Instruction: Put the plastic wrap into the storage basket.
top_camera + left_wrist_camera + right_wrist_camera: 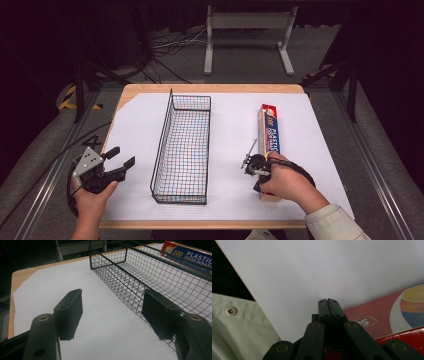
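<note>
A long red and blue plastic food wrap box [268, 131] lies lengthwise on the right of the white sheet. My right gripper [259, 186] hovers over the box's near end and points back toward the table's front edge. In the right gripper view its jaws [327, 301] are shut pad to pad with nothing between them, and the box [387, 317] lies just beside and under them. My left gripper [120, 159] stands open at the table's left, and its fingers [71, 310] are empty. A black wire basket [161, 145] stands between the two hands. The box [190, 253] lies beyond its far wall.
The basket [120, 277] is long, empty and close to the left gripper's right finger. A white sheet [135, 130] covers the wooden table. A pale green sleeve [234, 327] hangs past the table's front edge. A grey stand [247, 30] and cables lie on the floor behind.
</note>
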{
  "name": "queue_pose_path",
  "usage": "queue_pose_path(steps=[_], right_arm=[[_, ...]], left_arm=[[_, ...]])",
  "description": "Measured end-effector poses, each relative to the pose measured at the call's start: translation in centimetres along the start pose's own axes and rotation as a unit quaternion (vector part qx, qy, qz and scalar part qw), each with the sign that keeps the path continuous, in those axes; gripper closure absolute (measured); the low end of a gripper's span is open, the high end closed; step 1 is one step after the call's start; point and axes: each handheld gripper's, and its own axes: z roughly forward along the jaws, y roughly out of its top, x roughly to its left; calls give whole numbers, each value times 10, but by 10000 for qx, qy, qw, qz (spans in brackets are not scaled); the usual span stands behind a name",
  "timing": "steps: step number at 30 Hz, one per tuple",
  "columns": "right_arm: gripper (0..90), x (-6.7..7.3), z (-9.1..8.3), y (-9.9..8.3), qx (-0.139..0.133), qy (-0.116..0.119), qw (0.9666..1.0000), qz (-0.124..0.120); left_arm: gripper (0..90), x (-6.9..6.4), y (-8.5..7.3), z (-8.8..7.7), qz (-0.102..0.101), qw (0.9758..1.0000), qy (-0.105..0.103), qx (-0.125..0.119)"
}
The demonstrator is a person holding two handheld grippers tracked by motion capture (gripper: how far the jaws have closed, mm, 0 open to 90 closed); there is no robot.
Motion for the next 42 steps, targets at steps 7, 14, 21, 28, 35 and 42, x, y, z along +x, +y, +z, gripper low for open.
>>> queue_pose_path(steps=[7, 14, 21, 28, 35, 42], right_arm=[[900, -7, -3, -17, 106, -31, 9997, 196], [835, -6, -2, -19, -73, 72, 9996, 258], [712, -6, -7, -23, -744, 203, 9963, 391], [638, -11, -21, -36, -1927, 90, 9805, 383], [577, -17, -38, -51, -3104, -114, 9493, 483], [495, -29, -52, -70, -4261, -590, 9009, 583]], left_arm=[[332, -1, 1, 2, 15, 10000, -15, 17], [333, -1, 1, 3, 11, 10000, -18, 11], [332, -1, 1, 4, 9, 10000, -16, 6], [331, -1, 2, 3, 17, 10000, -14, -28], [330, 0, 3, -1, -70, 9999, -10, -117], [329, 2, 4, -4, -118, 9997, -12, -193]])
